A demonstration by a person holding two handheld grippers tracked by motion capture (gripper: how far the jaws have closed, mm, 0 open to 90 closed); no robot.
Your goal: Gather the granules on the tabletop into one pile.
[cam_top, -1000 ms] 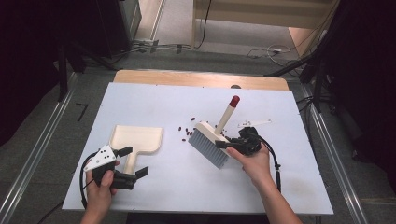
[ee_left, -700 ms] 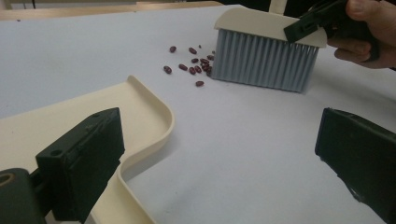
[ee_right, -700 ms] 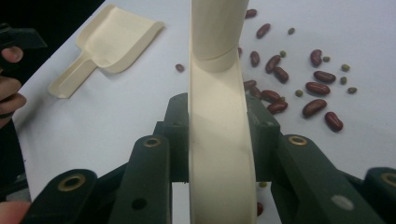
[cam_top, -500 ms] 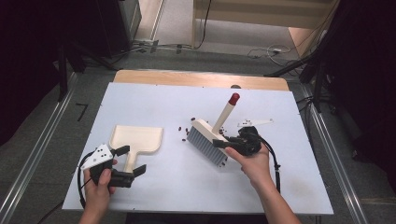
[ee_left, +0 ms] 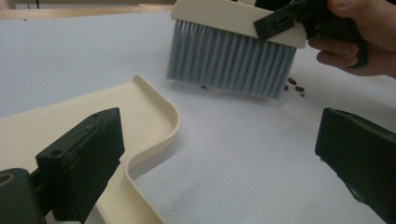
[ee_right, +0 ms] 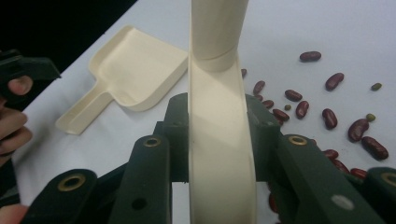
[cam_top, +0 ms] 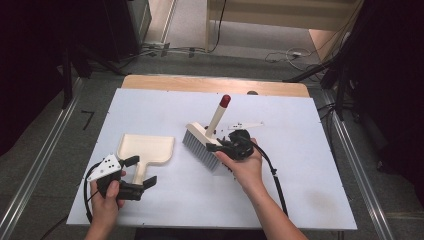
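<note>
The brush (cam_top: pixel 204 141) sits just right of the table's centre in the high view, its cream head clamped from both sides by the right gripper (cam_top: pixel 226 146), whose black jaws press flat against the head's top edge in the right gripper view (ee_right: pixel 218 140). From that grip the brush handle (cam_top: pixel 218 116) rises toward one o'clock and ends in a red tip (cam_top: pixel 225 100), while the grey bristles (cam_top: pixel 198 148) point down and toward seven o'clock, meeting the white table (cam_top: pixel 310 165). In the left gripper view the bristles (ee_left: pixel 231 63) stand on the tabletop with a few dark beans (ee_left: pixel 295 84) lying at their lower right corner. In the right gripper view more red beans (ee_right: pixel 327 116) and a couple of small green ones lie scattered at about three o'clock from the brush head. The right hand (cam_top: pixel 242 162) wraps the gripper from five o'clock. At nine o'clock from the brush, near but apart from it, lies the cream dustpan (cam_top: pixel 146 150), its open mouth toward the brush side and its handle pointing to six o'clock. The left gripper (cam_top: pixel 141 172) waits at the dustpan's handle with its jaws spread apart, one on either side and gripping nothing; the left gripper view shows one jaw over the dustpan (ee_left: pixel 93 126) and the other over bare table. The left hand (cam_top: pixel 107 197) holds it from seven o'clock.
</note>
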